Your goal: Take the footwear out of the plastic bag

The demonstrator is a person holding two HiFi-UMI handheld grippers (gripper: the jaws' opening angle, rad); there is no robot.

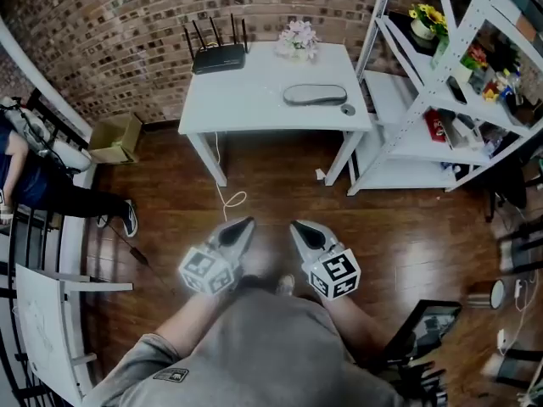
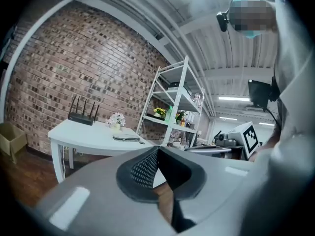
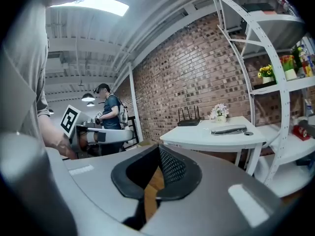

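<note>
- Grey shirt (image 1: 280,346) up front; just past it the left gripper (image 1: 245,224) and right gripper (image 1: 296,226), well short of the white table (image 1: 246,100), both clamped shut on nothing.
- Looks like the bagged footwear (image 1: 315,95) lies on the table's right half.
- Nothing's started, I reckon: next I close in on the table, then open up.

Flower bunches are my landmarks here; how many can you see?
2. The pale pink flower bunch sits at the back of the white table; the yellow flower bunch stands on the white metal shelf unit to its right. Shelf clutter may hide more.
</note>
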